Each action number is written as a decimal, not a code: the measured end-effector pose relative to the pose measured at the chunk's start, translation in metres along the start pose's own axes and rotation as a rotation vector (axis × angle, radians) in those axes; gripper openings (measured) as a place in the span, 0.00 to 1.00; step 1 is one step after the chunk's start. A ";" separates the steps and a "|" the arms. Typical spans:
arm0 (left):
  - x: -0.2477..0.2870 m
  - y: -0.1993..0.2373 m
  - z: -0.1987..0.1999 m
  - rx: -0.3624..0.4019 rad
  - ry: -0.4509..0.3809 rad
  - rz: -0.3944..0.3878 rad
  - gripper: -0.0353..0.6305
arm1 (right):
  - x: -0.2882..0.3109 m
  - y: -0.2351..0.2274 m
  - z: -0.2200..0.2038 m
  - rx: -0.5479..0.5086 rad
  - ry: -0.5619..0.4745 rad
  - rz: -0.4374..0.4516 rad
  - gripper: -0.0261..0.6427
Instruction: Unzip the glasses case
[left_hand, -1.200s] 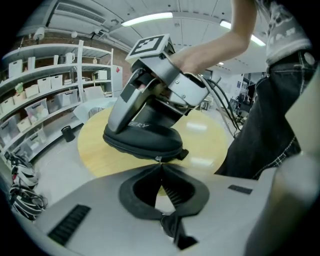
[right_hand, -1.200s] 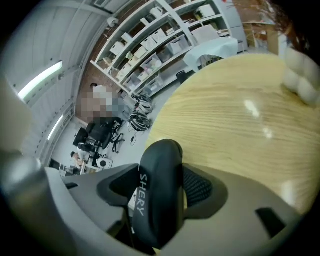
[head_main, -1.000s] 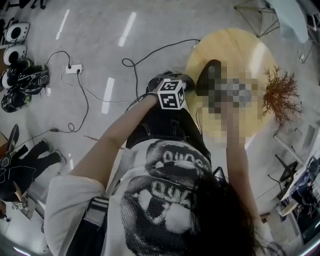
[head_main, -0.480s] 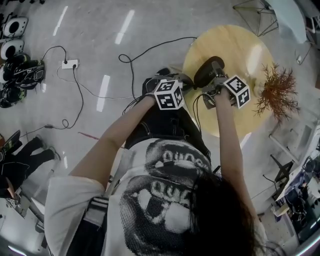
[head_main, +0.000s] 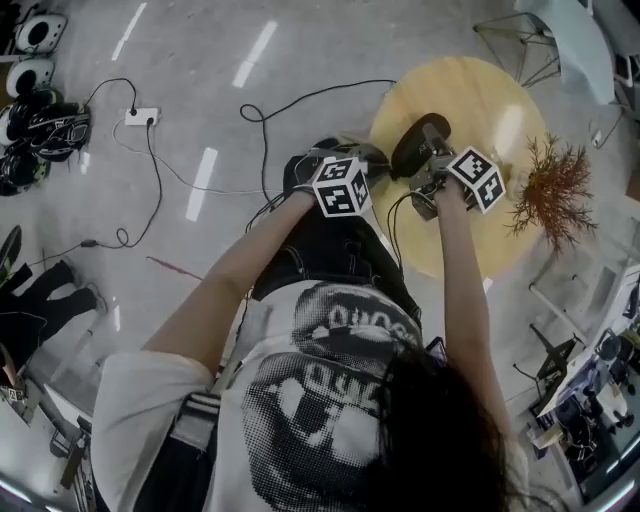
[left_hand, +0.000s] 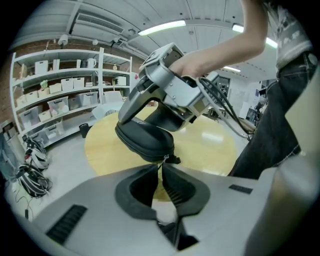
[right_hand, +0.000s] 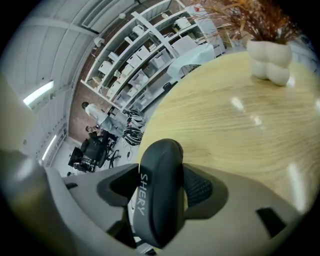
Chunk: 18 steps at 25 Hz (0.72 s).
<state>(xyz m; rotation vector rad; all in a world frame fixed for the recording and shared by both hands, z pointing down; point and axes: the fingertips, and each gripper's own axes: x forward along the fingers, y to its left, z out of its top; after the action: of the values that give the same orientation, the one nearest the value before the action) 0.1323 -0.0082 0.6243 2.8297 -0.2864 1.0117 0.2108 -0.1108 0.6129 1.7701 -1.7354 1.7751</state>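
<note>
A black zipped glasses case (head_main: 418, 143) is held over the near edge of the round yellow table (head_main: 500, 100). My right gripper (head_main: 428, 172) is shut across the case's middle; in the right gripper view its pads (right_hand: 200, 190) press both sides of the case (right_hand: 161, 200). My left gripper (head_main: 378, 160) meets the case's near end. In the left gripper view the case (left_hand: 145, 140) hangs just past my left gripper (left_hand: 162, 167). That gripper is shut on the small zip pull (left_hand: 164, 160) at the case's tip. The right gripper's body (left_hand: 170, 87) clamps the case from above.
A white vase of dried brown branches (head_main: 555, 190) stands on the table's right side, also seen in the right gripper view as the vase (right_hand: 270, 62). Cables and a power strip (head_main: 142, 116) lie on the floor at left, with shoes (head_main: 35, 140) beyond. White shelves (left_hand: 65, 90) line the far wall.
The left gripper has turned slightly at the case's end. The right gripper and the case have stayed where they were.
</note>
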 end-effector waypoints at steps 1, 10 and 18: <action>-0.002 0.000 0.000 -0.013 -0.004 0.007 0.08 | 0.001 0.002 -0.001 -0.025 0.013 0.005 0.45; -0.029 0.011 0.010 -0.166 -0.051 0.088 0.08 | 0.001 0.015 -0.021 -0.389 0.170 0.030 0.47; -0.069 0.014 0.031 -0.291 -0.122 0.164 0.08 | -0.001 0.026 -0.043 -0.700 0.291 0.107 0.47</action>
<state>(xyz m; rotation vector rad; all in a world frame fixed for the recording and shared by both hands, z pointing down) 0.0955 -0.0184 0.5576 2.6370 -0.6323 0.7526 0.1657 -0.0881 0.6101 1.0925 -1.9982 1.1463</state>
